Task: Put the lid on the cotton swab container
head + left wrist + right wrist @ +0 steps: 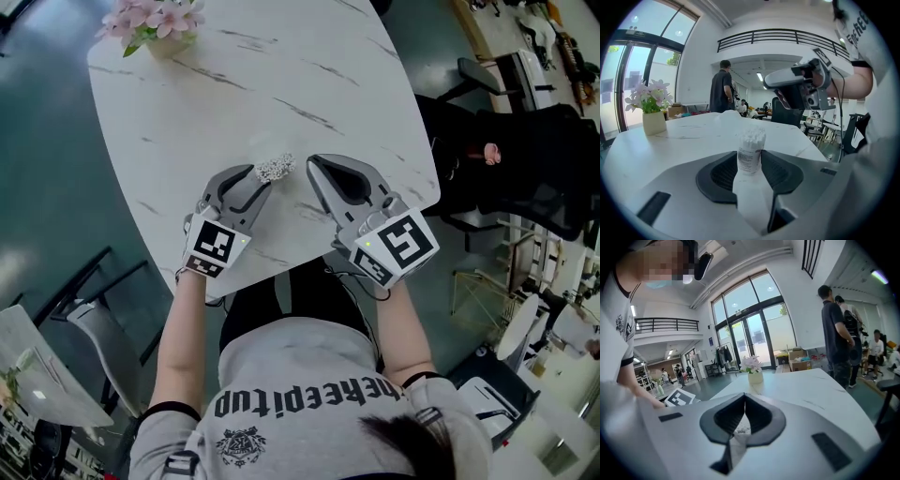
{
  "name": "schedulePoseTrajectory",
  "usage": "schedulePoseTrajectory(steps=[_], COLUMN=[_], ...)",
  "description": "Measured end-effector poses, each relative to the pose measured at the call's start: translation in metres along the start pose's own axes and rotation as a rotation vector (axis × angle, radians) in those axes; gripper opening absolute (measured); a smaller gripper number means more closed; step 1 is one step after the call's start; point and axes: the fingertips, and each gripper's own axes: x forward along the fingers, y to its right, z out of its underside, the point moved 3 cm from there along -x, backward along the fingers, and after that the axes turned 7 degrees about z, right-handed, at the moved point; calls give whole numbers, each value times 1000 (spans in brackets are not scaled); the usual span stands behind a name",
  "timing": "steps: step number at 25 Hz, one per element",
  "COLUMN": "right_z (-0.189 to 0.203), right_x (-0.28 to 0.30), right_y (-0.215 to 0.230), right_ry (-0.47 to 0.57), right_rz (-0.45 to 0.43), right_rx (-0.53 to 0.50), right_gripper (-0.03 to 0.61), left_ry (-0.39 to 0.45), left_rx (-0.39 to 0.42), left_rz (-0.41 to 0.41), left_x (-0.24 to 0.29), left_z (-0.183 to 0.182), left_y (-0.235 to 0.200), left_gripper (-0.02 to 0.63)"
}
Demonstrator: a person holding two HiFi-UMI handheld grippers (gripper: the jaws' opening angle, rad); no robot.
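The cotton swab container [275, 169] is upright and without a lid, its white swab heads showing at the top. It is over the desk [281, 75], toward the near edge. The jaws of the left gripper [261, 180] are wide and grip it on both sides; whether its bottom rests on the desk I cannot tell. Just beside it, to the right, the right gripper [313, 163] has its jaws closed together. A flower pot [155, 23] stands at the far left corner.
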Motion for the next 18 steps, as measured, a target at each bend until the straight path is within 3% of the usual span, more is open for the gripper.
schedulePoseTrajectory(steps=[18], right_z=[-2], right_x=[51], right_y=[29], right_ry=[-106], right_rz=[-249], right_rx=[-107], right_gripper=[28], left_ry=[-6], left_rx=[-33], left_rz=[-91], left_x=[2], left_z=[6], left_y=[9], left_gripper=[167])
